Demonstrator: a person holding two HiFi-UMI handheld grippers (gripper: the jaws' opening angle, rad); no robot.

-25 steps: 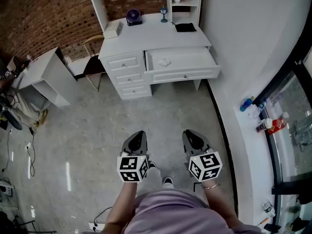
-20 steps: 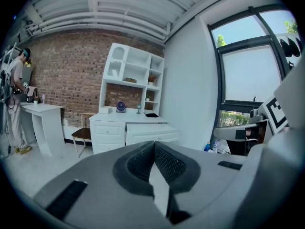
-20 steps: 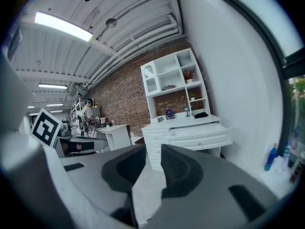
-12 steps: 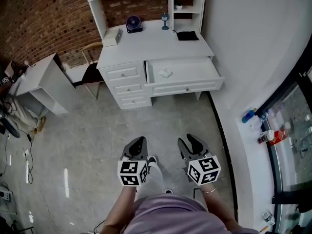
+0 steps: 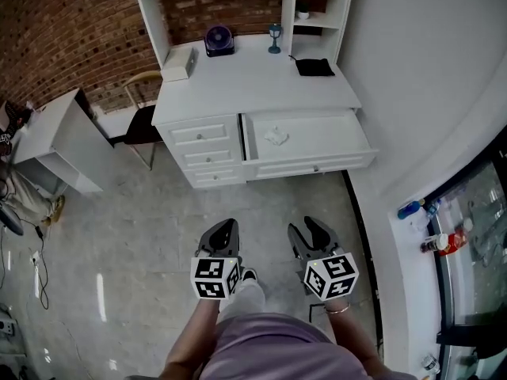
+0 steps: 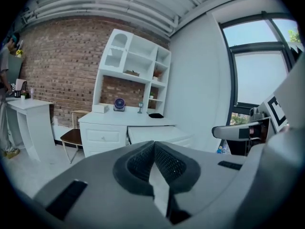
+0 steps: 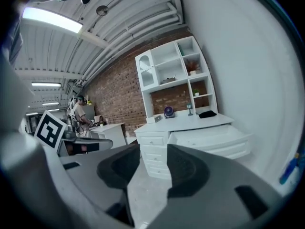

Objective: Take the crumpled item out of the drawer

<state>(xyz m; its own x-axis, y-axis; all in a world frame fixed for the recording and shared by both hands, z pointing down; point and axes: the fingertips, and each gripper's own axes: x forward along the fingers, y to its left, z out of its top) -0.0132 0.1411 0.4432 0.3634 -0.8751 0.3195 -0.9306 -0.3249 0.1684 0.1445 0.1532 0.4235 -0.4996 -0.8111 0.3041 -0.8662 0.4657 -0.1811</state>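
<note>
In open drawer (image 5: pixel 317 125), crumpled item (image 5: pixel 276 136), head view only

The right gripper (image 7: pixel 153 148) points toward a white desk (image 7: pixel 155 138) set against a brick wall (image 7: pixel 116 97). Its fingers (image 7: pixel 188 168) stand apart, having just been opening, and nothing is between them; only floor (image 7: pixel 143 190) shows through the gap. The desk's wide drawer (image 7: pixel 217 142) is pulled out. On the surface (image 7: pixel 190 122) stand a small fan (image 7: pixel 168 111) and a dark flat item (image 7: pixel 208 113). A white shelf unit (image 7: pixel 174 73) rises above.
</note>
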